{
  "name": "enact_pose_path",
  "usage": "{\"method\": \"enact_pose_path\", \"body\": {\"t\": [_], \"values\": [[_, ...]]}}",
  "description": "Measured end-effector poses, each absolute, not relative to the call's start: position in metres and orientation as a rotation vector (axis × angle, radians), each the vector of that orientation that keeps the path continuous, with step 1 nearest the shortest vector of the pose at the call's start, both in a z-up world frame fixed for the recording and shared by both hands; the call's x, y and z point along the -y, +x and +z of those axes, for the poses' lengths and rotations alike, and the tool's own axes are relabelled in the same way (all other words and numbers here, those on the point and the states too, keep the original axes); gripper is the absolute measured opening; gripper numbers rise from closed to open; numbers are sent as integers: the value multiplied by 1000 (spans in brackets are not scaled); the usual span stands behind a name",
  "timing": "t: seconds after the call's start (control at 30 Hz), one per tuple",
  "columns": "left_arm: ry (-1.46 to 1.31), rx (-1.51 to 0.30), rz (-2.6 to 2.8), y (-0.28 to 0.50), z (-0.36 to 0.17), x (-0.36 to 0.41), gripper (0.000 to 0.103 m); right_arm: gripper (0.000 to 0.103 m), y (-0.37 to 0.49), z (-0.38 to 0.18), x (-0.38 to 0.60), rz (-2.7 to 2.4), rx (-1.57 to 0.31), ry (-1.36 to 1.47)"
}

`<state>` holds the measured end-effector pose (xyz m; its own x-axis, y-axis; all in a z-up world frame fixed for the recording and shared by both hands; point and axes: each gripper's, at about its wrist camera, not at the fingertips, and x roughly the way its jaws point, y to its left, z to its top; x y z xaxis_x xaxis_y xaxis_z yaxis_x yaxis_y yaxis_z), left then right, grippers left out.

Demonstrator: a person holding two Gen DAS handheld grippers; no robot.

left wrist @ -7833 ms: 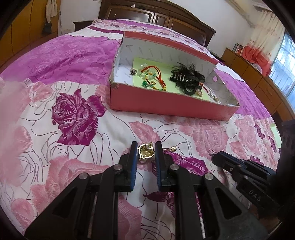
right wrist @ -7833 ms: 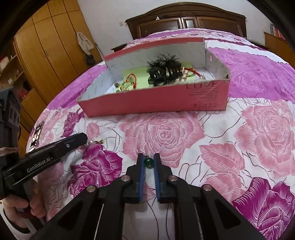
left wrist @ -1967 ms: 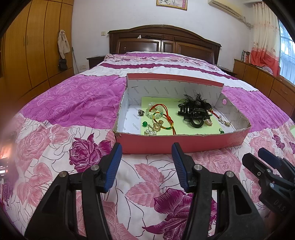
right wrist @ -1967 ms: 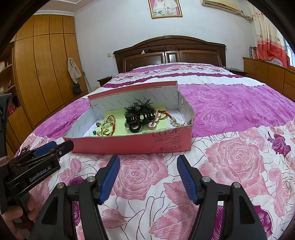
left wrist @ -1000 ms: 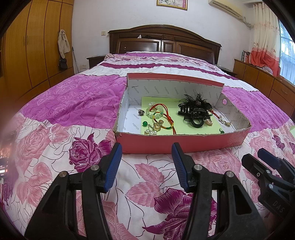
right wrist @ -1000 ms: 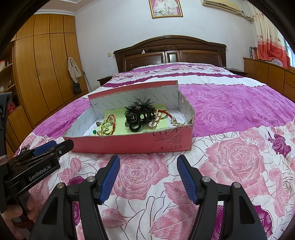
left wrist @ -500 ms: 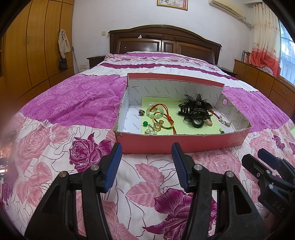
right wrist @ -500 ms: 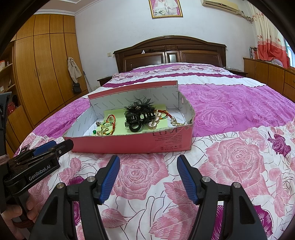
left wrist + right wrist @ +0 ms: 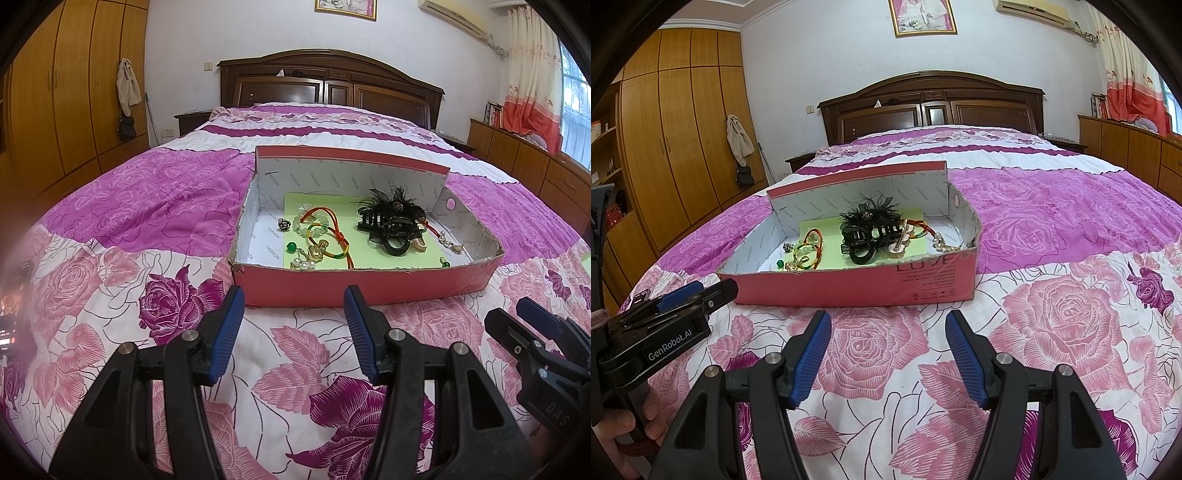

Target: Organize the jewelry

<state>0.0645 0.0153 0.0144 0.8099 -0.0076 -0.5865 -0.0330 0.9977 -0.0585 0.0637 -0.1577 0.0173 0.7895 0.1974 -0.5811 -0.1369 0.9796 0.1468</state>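
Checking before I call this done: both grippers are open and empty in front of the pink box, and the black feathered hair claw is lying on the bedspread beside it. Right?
Not quite. The black feathered hair claw lies inside the pink box, on the green sheet, as the left wrist view shows. The rest holds: left gripper and right gripper are open and empty in front of the box.

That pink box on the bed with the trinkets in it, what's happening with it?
A person holds a pair of tongs in each hand, tidying jewelry into the pink box on the bed. Bracelets, a black hair claw and small earrings lie inside. The left tongs and right tongs hang open and empty just before the box.
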Motion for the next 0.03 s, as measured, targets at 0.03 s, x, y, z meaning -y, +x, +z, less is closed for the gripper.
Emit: {"method": "enact_pose_path", "body": {"t": [0.03], "values": [[-67,-627,13,65,14,-15,48,67,64,17,158,180,-636,98]]}}
